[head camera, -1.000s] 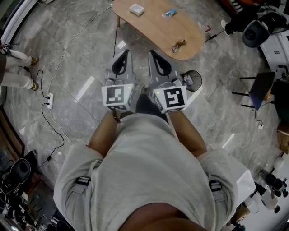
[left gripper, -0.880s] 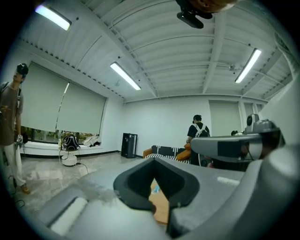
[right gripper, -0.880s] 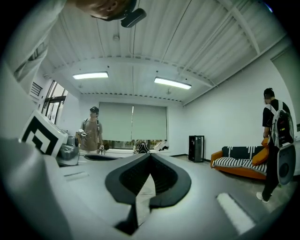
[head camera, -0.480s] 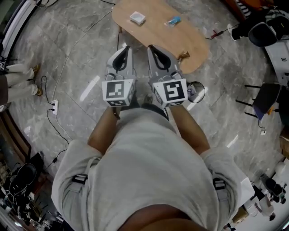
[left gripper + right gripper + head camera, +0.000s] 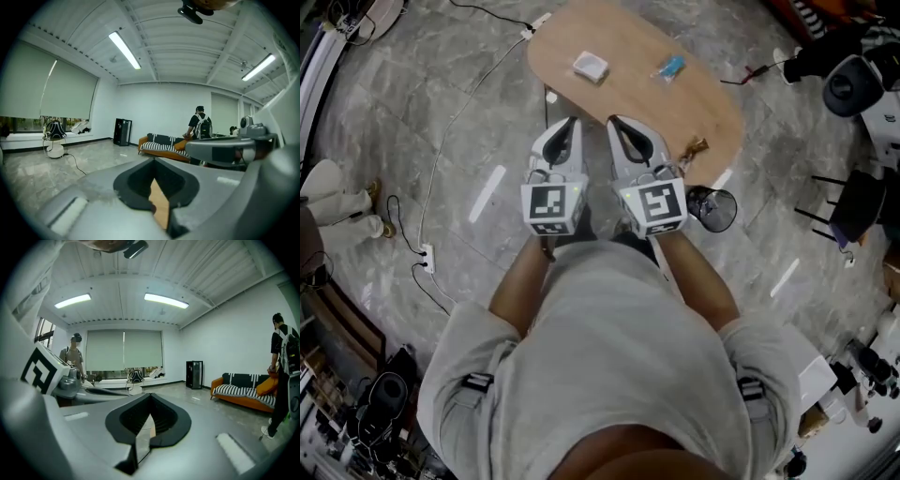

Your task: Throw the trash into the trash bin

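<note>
Head view: the left gripper (image 5: 569, 127) and right gripper (image 5: 617, 127) are pointing forward side by side, tips over the near edge of the table (image 5: 628, 94). Nothing is being carried. The trash is all lying on the table: a white packet (image 5: 590, 67) and a blue wrapper (image 5: 668, 67) on the far part, and a brown wrapper (image 5: 694, 150) right at the rim. The bin (image 5: 712, 208) is standing on the floor just beside that rim, near the right gripper.

I'm reading three risks here. The brown wrapper is sitting so close to the edge that a sideways nudge could flick it to the floor instead of into the bin. The bin looks light and is close to the right arm, so a careless swing could tip it. And a cable (image 5: 441, 159) is trailing across the floor on the left, so a step that way could catch it.

Left gripper view: the left gripper (image 5: 153, 161) is showing its jaws together, empty, with only a sliver of table through the slit.

Right gripper view: the right gripper (image 5: 150, 397) is also pinched closed on nothing. Reaching in like this would only shove flat wrappers along, so the jaws need parting first.
</note>
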A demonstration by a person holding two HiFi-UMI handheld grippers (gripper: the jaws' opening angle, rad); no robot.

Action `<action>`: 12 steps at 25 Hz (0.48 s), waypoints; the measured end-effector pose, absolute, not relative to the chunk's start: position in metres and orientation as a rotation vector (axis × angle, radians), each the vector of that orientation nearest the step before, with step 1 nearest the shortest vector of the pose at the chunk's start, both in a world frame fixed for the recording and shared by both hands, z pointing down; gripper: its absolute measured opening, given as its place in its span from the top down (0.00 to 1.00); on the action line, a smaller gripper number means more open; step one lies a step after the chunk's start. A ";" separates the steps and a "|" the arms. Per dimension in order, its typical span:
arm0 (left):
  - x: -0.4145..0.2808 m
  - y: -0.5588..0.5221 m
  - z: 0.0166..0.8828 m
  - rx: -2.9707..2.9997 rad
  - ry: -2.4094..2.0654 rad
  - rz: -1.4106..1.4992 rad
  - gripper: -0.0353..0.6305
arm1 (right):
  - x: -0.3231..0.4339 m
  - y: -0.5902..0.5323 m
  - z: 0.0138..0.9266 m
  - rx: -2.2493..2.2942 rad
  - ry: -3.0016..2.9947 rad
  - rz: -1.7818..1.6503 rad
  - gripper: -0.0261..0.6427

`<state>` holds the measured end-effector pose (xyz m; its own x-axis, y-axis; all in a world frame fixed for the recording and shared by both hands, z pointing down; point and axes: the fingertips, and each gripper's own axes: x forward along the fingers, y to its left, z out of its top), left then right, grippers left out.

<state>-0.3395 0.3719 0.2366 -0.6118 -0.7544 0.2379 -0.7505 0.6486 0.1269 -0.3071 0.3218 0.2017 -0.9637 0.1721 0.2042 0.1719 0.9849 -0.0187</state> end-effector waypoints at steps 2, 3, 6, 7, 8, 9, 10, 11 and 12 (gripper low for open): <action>-0.370 0.377 0.247 1.236 -2.552 -0.053 0.92 | -0.334 0.326 0.217 -0.230 -2.875 -0.006 0.95; -0.384 0.380 0.254 1.246 -2.527 -0.064 0.92 | -0.345 0.327 0.227 -0.215 -2.843 -0.011 0.95; -0.430 0.384 0.281 1.276 -2.472 -0.041 0.92 | -0.386 0.325 0.256 -0.173 -2.799 -0.022 0.95; -0.445 0.383 0.290 1.286 -2.460 -0.023 0.92 | -0.400 0.323 0.265 -0.155 -2.797 -0.023 0.95; -0.457 0.382 0.299 1.293 -2.448 -0.010 0.92 | -0.411 0.319 0.273 -0.136 -2.788 -0.019 0.95; -0.465 0.380 0.308 1.297 -2.434 -0.002 0.92 | -0.419 0.316 0.282 -0.116 -2.774 -0.009 0.95; -0.472 0.378 0.317 1.299 -2.419 0.002 0.92 | -0.426 0.313 0.292 -0.097 -2.760 0.002 0.95; -0.478 0.374 0.327 1.300 -2.406 0.003 0.92 | -0.433 0.309 0.302 -0.082 -2.750 0.012 0.95; -0.485 0.369 0.338 1.300 -2.396 0.004 0.92 | -0.441 0.305 0.312 -0.071 -2.744 0.018 0.95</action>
